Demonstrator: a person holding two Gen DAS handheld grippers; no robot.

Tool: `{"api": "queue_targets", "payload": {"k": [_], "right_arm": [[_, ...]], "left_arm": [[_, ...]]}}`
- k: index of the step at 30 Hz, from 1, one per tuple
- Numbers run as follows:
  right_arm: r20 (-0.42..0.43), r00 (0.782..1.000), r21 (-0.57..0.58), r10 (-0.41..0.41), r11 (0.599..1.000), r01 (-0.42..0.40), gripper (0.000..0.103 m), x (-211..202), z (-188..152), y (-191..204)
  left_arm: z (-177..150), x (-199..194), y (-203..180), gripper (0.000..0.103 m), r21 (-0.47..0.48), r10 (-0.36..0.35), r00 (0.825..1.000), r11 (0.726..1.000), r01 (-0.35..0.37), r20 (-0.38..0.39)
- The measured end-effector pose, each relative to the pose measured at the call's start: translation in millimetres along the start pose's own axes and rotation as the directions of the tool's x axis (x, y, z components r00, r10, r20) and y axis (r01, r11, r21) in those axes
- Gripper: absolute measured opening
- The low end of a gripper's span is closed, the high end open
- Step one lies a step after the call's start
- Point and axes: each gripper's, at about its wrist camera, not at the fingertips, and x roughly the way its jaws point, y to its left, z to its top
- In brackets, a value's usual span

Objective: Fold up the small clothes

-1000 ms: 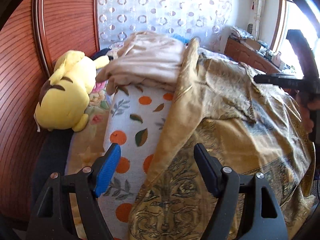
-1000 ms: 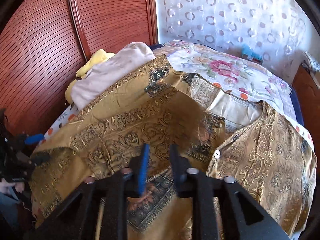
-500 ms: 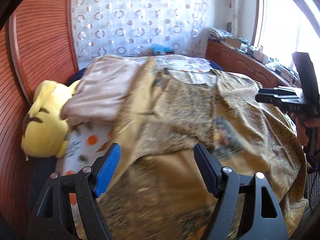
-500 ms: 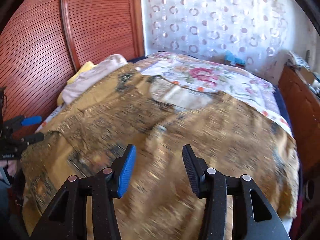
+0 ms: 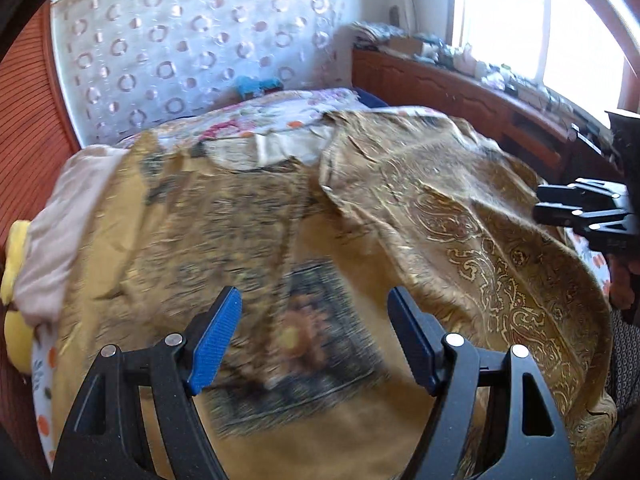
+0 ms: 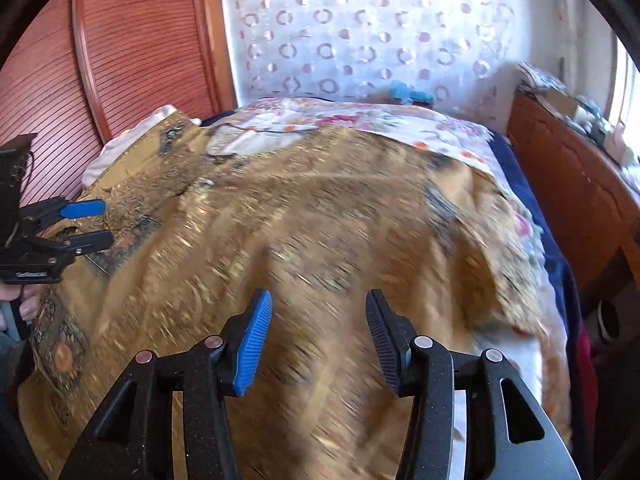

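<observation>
Golden patterned shirt is lying spread across the bed in the left wrist view, left tongs hovering angled down above it, apart and empty. From the right wrist view, right tongs are tilting down over the shirt, having just been opening, nothing between them.

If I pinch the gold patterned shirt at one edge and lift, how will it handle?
The gold patterned shirt is probably floppy: it lies in soft creases and drapes over the bed edge, so only the pinched part should rise. Its sheen suggests smooth fabric that may slip between the fingers. It looks thin and light, so a push would likely bunch it up.
</observation>
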Motion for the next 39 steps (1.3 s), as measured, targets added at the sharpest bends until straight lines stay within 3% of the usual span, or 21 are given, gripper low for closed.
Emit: {"api": "queue_targets", "payload": {"k": [10, 15, 23, 30, 34, 39], "right_arm": [[0.012, 0.993, 0.11, -0.115, 0.987, 0.113, 0.051, -53, -28, -80], [-0.024, 0.985, 0.139, -0.173, 0.975, 0.174, 0.051, -57, -39, -106], [-0.102, 0.976, 0.158, -0.19, 0.966, 0.205, 0.051, -24, -27, -124], [-0.081, 0.988, 0.265, -0.13, 0.953, 0.147, 0.051, -13, -15, -153], [-0.058, 0.992, 0.285, -0.111, 0.951, 0.124, 0.012, -10, -15, -157], [0.034, 0.979, 0.216, -0.201, 0.958, 0.189, 0.008, -30, -3, -137]], "left_arm": [[3, 25, -8, 0.076, -0.002, -0.006, 0.997, 1.0, 0.006, -0.075], [1, 29, -8, 0.079, 0.003, 0.0, 0.997, 1.0, 0.001, -0.08], [0, 30, -9, 0.084, 0.012, 0.0, 0.996, 1.0, 0.001, -0.087], [1, 31, -8, 0.084, 0.011, -0.002, 0.996, 1.0, 0.003, -0.088], [1, 28, -9, 0.084, 0.031, 0.01, 0.996, 0.999, -0.007, -0.094], [2, 14, -12, 0.084, 0.063, 0.077, 0.995, 0.995, -0.073, -0.06]]}}
